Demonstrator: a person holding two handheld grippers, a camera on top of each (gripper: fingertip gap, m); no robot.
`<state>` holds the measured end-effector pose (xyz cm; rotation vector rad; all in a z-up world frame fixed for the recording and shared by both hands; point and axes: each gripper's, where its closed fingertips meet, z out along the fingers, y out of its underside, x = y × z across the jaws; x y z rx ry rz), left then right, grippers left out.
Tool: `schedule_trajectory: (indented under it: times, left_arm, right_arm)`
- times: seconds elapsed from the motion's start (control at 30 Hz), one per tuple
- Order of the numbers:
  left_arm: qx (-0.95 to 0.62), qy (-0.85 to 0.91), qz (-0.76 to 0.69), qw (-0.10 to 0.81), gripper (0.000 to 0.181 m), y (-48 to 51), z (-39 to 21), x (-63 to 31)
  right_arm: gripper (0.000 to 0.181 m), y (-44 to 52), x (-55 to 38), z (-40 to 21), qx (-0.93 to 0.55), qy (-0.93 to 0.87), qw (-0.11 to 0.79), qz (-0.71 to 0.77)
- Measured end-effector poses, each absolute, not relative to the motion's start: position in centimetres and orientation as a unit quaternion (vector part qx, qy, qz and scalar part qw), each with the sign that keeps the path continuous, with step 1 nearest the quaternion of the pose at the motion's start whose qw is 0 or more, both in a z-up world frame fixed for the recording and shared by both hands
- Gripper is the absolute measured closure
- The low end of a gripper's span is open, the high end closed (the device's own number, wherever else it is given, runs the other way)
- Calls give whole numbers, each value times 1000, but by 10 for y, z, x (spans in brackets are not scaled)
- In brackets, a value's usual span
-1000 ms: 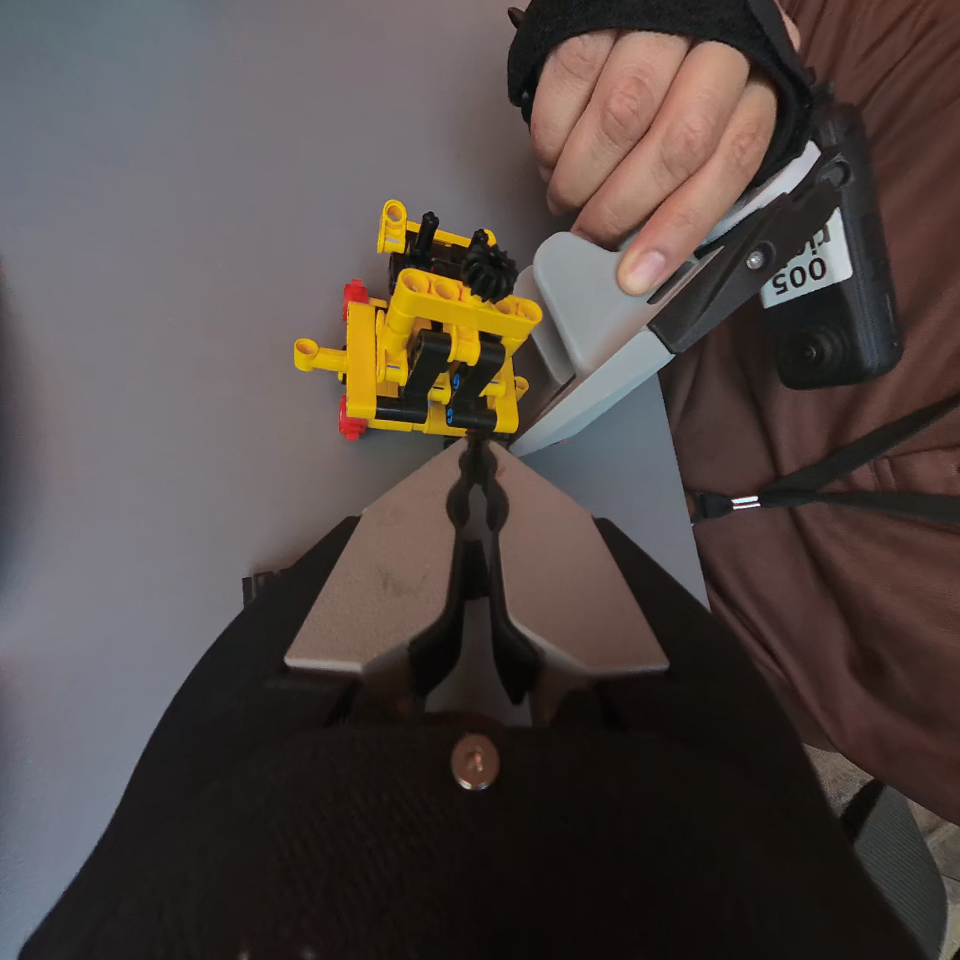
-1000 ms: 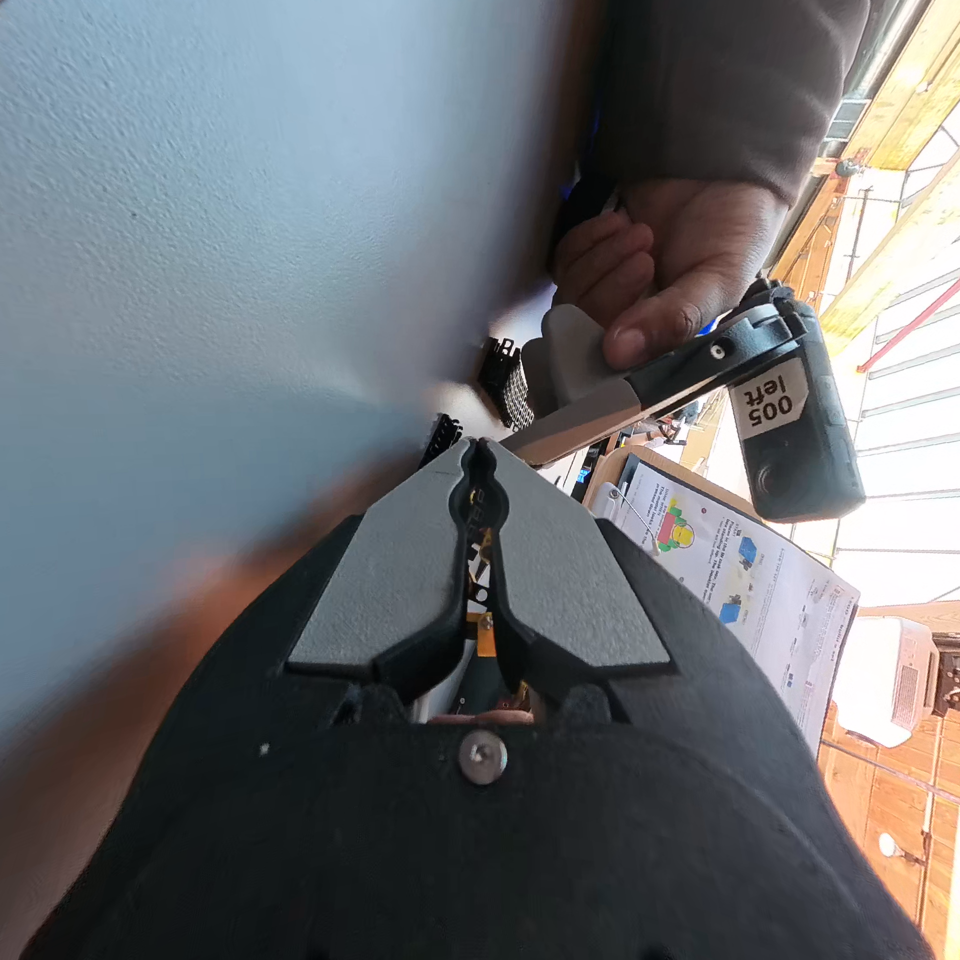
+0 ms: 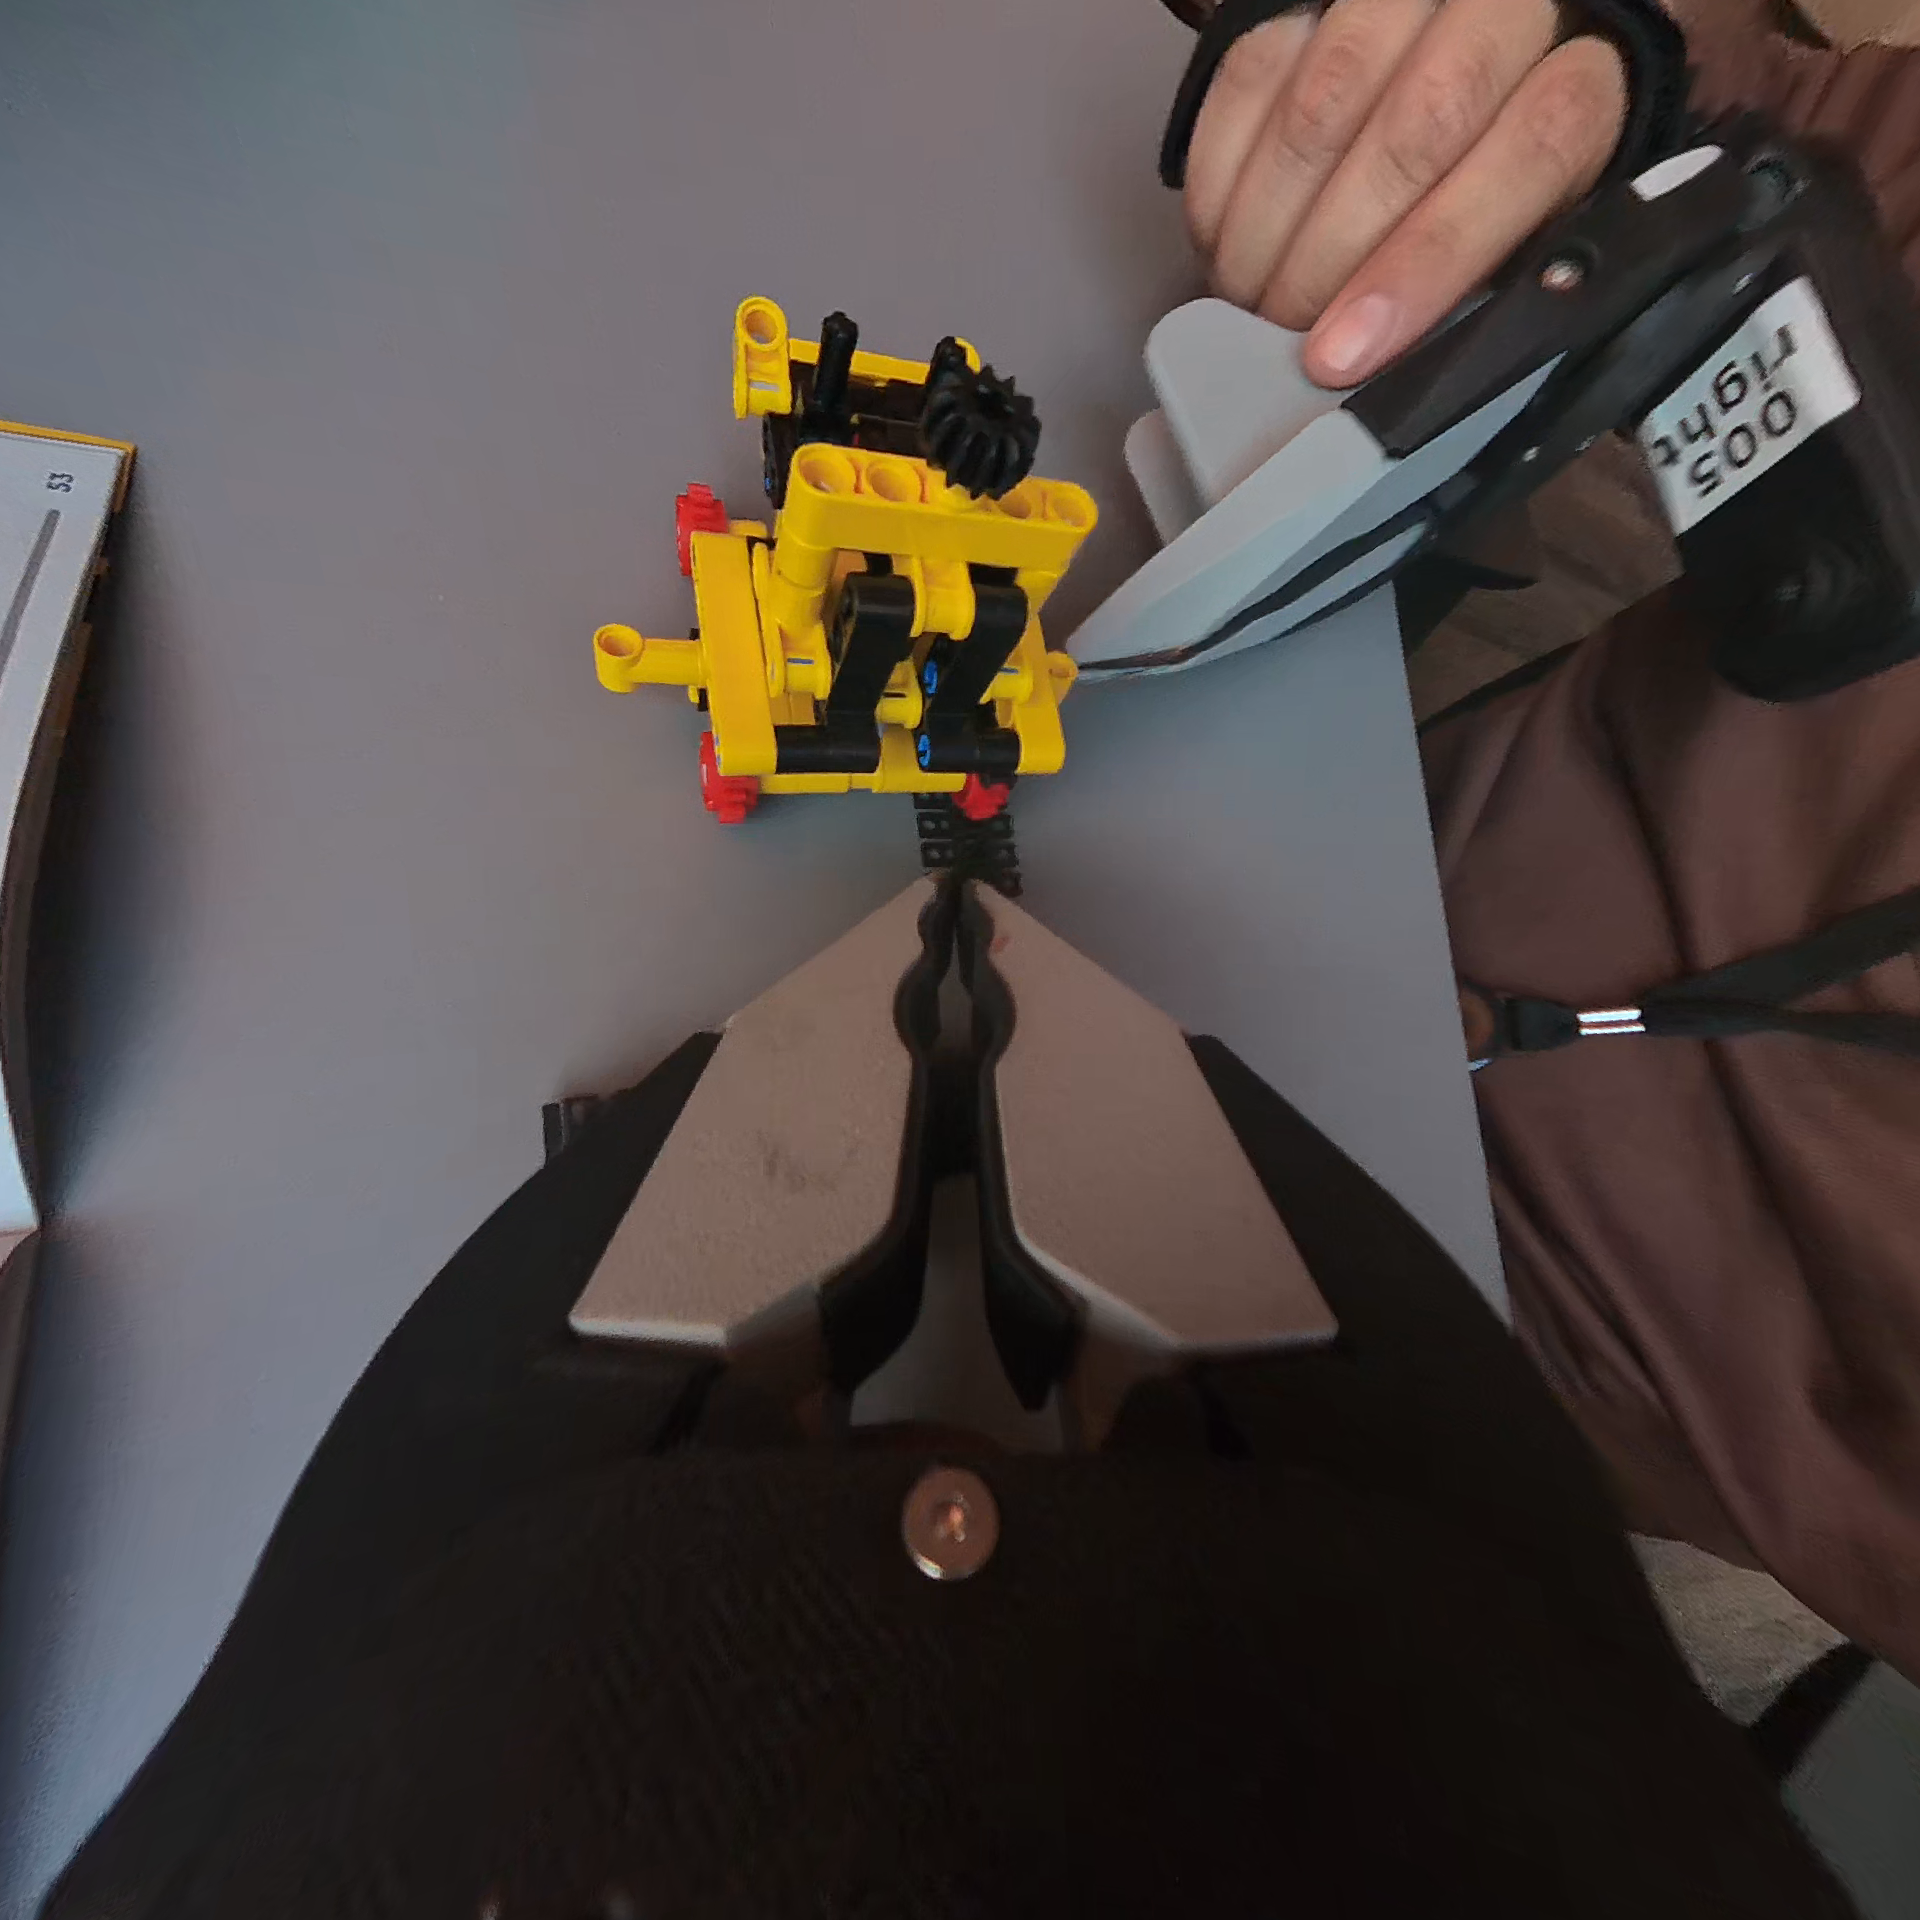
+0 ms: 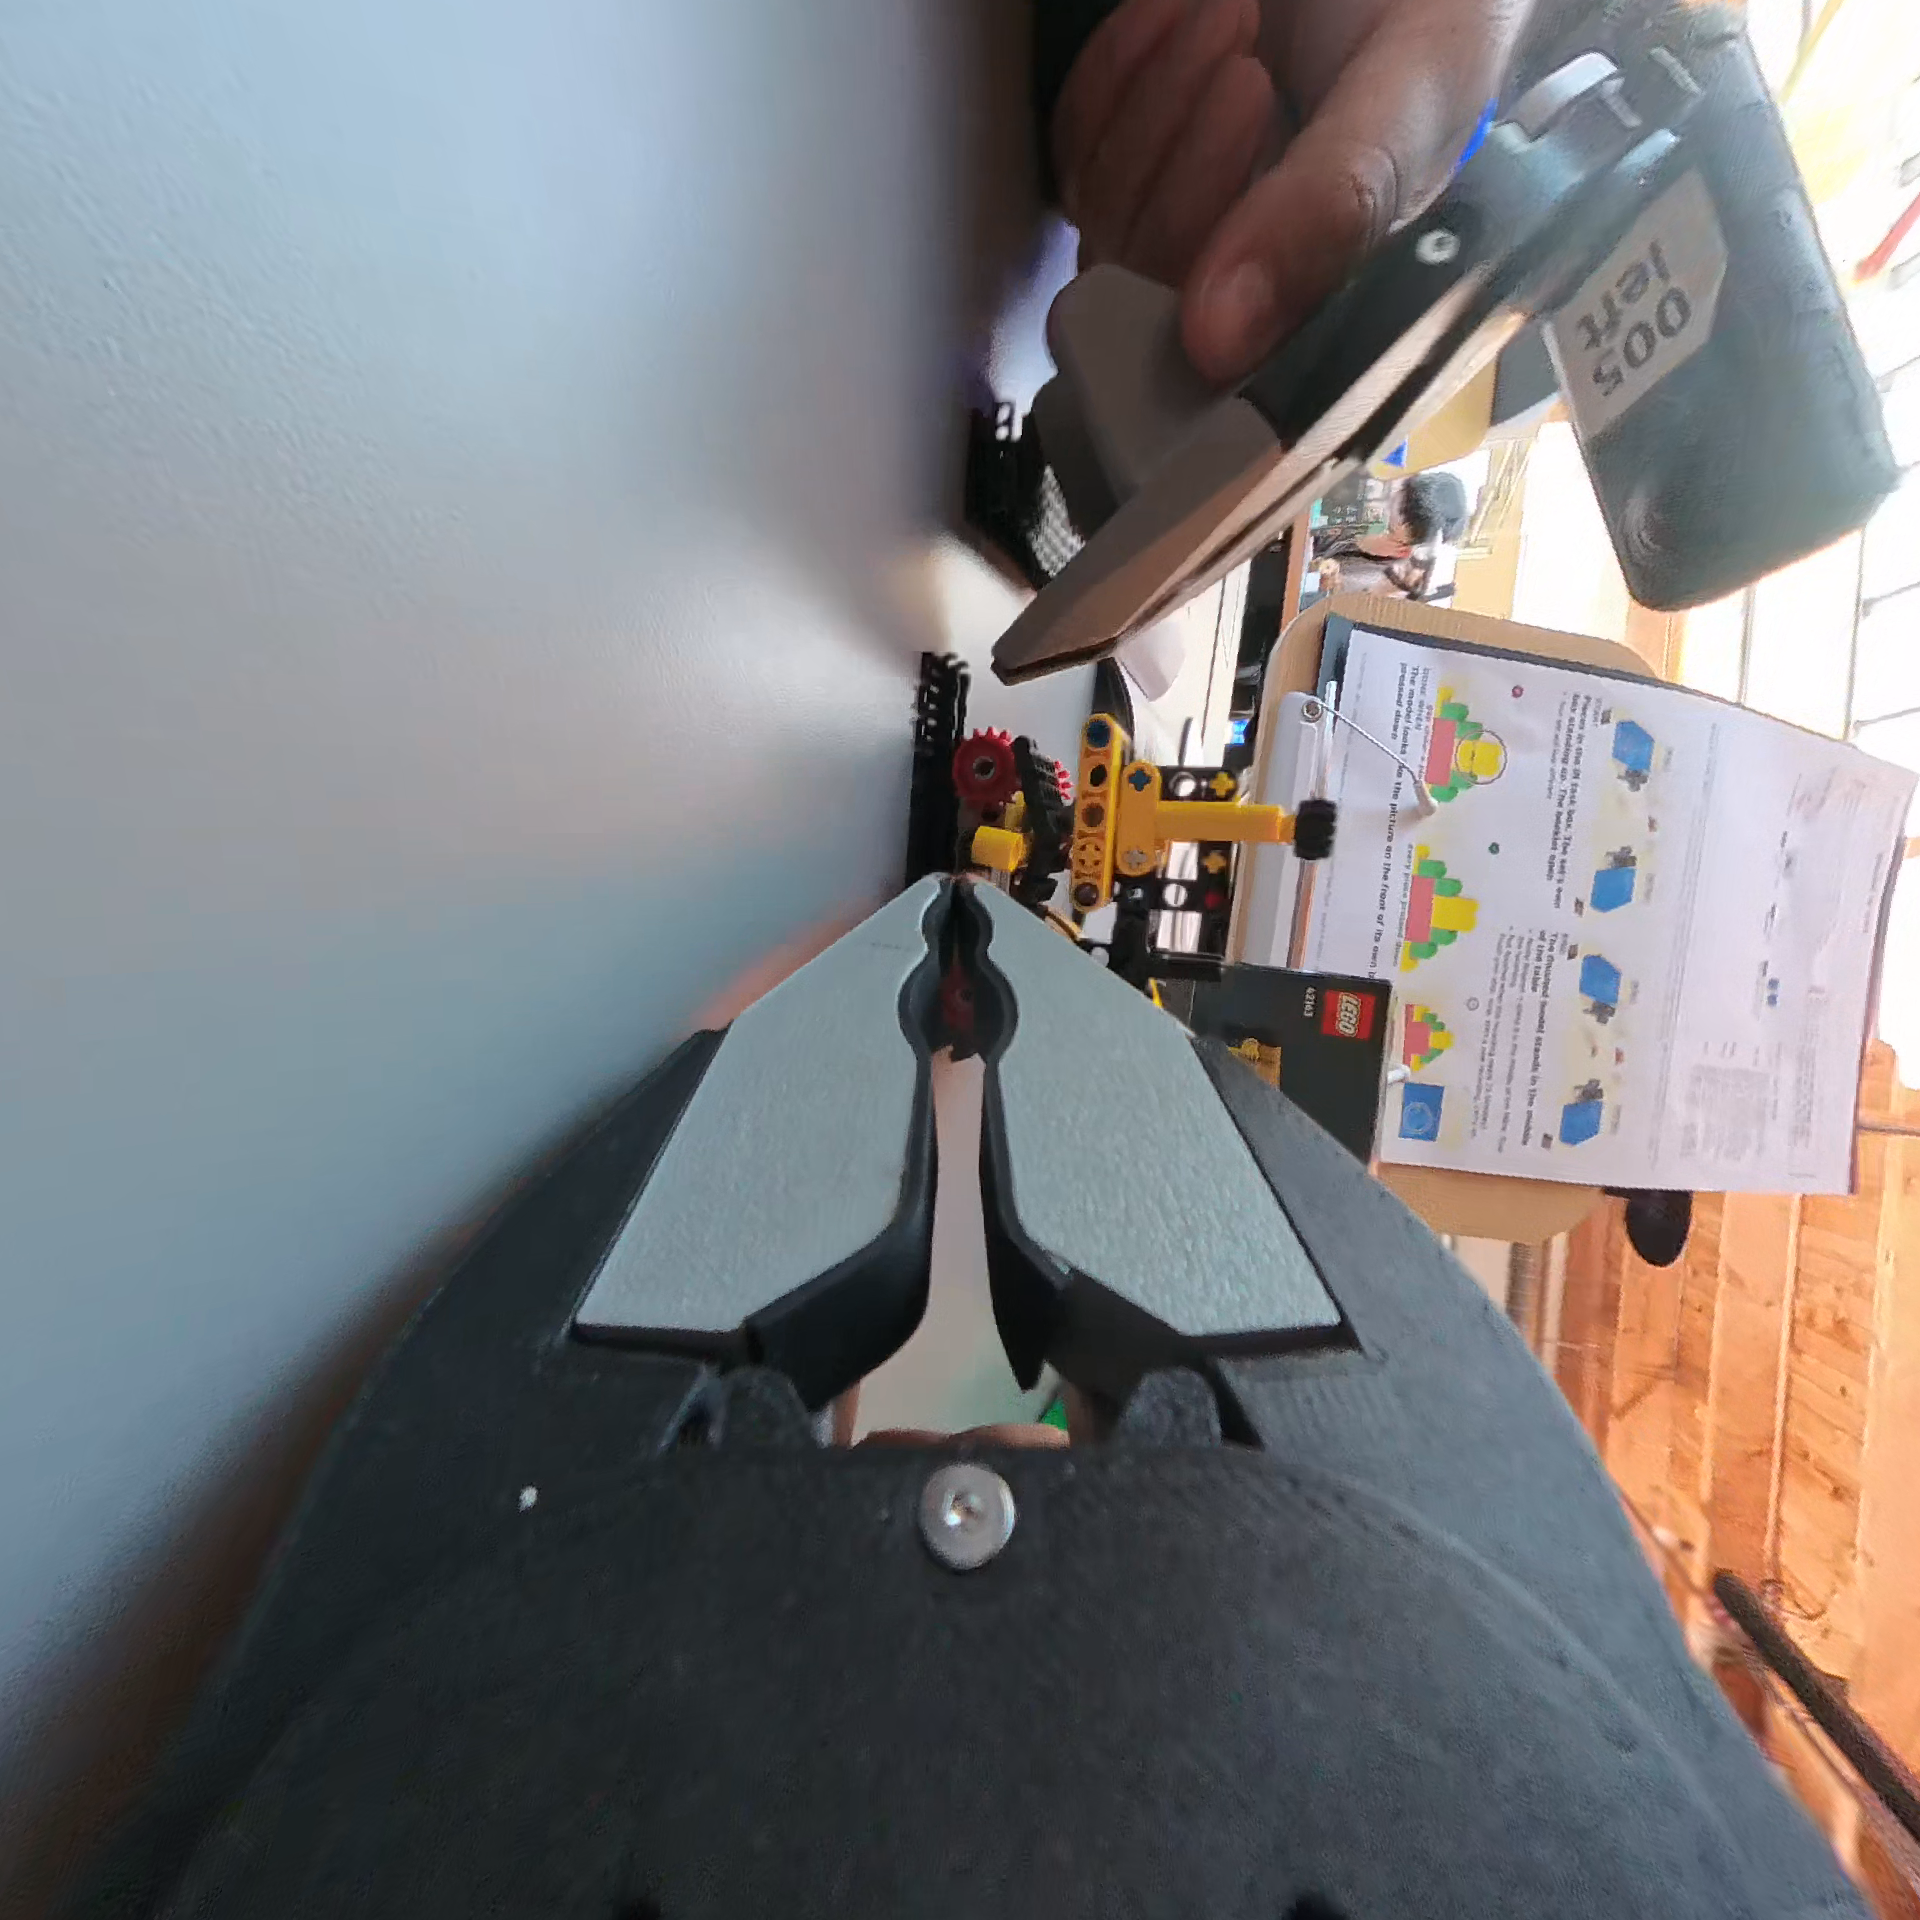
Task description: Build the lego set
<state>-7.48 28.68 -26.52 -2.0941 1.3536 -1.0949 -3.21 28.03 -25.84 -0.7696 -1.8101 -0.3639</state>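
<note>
A yellow and black lego model [image 3: 883, 613] with red gears stands on the grey table [image 3: 364, 312]. My left gripper [image 3: 961, 896] is just in front of it and shut on the end of a black track [image 3: 966, 836] that runs from its tips to the model's near edge. My right gripper [image 3: 1081, 665] comes in from the right, shut, with its tips against a yellow stub on the model's right side. In the right wrist view my right gripper [image 4: 951, 885] sits at the model [image 4: 1101, 821], the track [image 4: 935, 769] lies beside it, and the left gripper [image 4: 1008, 665] hovers above.
An open booklet [image 3: 52, 727] lies at the table's left edge. The table edge [image 3: 1439, 935] runs close on the right, with a person's brown sleeve [image 3: 1662, 1195] beyond it. A black lego box [image 4: 1299, 1029], a clipboard with a printed sheet [image 4: 1610, 935] and loose black parts [image 4: 1029, 499] stand behind the model. There is about 5 cm between the tips of the two grippers.
My left gripper has drawn back from the model, and the black track now shows between its tips and the model. The right gripper's tips have shifted along the model's side.
</note>
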Motion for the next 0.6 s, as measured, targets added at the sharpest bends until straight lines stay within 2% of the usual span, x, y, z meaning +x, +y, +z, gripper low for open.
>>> schedule_trajectory:
  times: [0.23,0.43,0.6]
  left_arm:
    - [-760,496,-358,219,181,287,-270,-83]
    - [-768,475,-323,283,180,312,-261,-84]
    - [-758,469,-334,306,149,320,-246,-83]
  right_arm:
    - [181,290,-10,-241,-446,-684,570,-91]
    - [161,300,1,-247,-560,-649,514,16]
    - [160,306,1,-257,-581,-646,495,10]
